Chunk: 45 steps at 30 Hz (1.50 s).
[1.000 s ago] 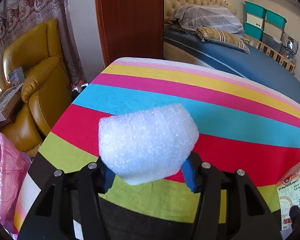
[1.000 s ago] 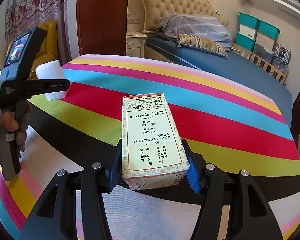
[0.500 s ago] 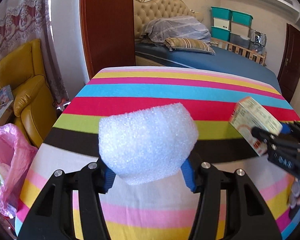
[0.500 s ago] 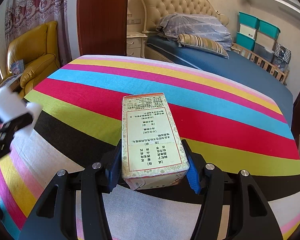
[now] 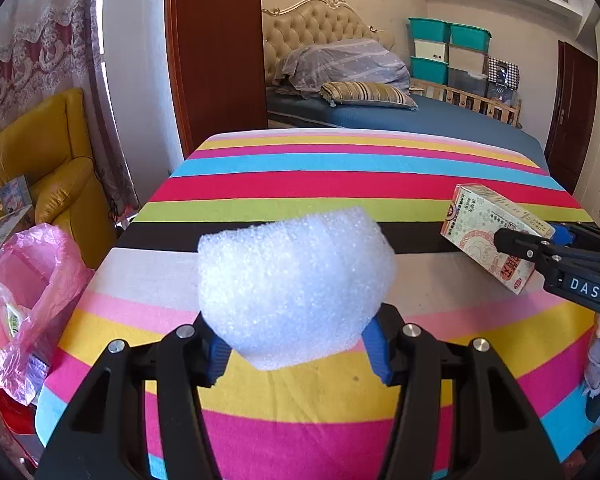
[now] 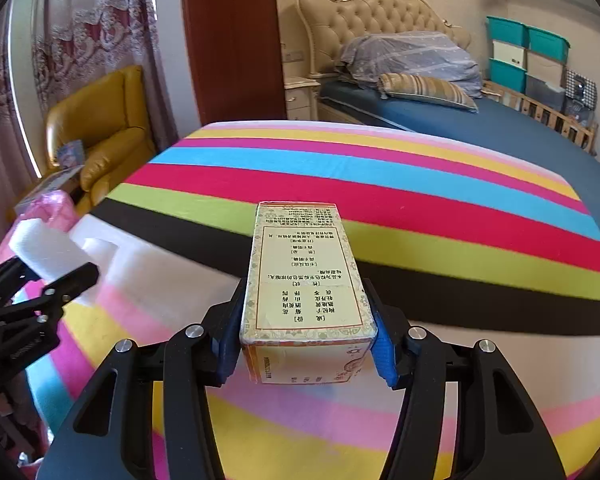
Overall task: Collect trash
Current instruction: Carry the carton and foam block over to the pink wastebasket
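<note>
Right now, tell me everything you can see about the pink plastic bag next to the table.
The pink plastic bag is thin, translucent and crinkled. It sits below the striped table's left edge, in front of the yellow armchair, and whether it touches either cannot be told. Its mouth gapes open upward, and a small green-and-white packet shows inside. No gripper touches it. In the right wrist view only its top peeks past the table's edge.
</note>
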Each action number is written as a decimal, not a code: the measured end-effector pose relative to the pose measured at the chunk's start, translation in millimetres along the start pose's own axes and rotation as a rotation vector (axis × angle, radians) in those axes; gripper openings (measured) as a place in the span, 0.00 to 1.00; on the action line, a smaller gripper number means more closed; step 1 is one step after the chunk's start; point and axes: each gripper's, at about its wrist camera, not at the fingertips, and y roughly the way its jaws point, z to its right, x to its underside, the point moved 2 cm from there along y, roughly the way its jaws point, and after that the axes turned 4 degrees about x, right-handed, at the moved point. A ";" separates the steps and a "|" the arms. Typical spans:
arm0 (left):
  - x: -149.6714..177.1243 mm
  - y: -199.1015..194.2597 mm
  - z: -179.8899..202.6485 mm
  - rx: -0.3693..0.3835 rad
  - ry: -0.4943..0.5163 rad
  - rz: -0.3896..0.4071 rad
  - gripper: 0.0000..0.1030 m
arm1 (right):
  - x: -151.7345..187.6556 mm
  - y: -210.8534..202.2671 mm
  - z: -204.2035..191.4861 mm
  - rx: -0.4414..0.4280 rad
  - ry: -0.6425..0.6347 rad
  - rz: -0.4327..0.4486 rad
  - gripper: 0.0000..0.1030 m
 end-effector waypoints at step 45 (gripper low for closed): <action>48.2 -129.0 -215.3 -0.338 -0.152 0.076 0.52 | -25.9 -34.5 -281.7 -0.446 -0.483 0.025 0.52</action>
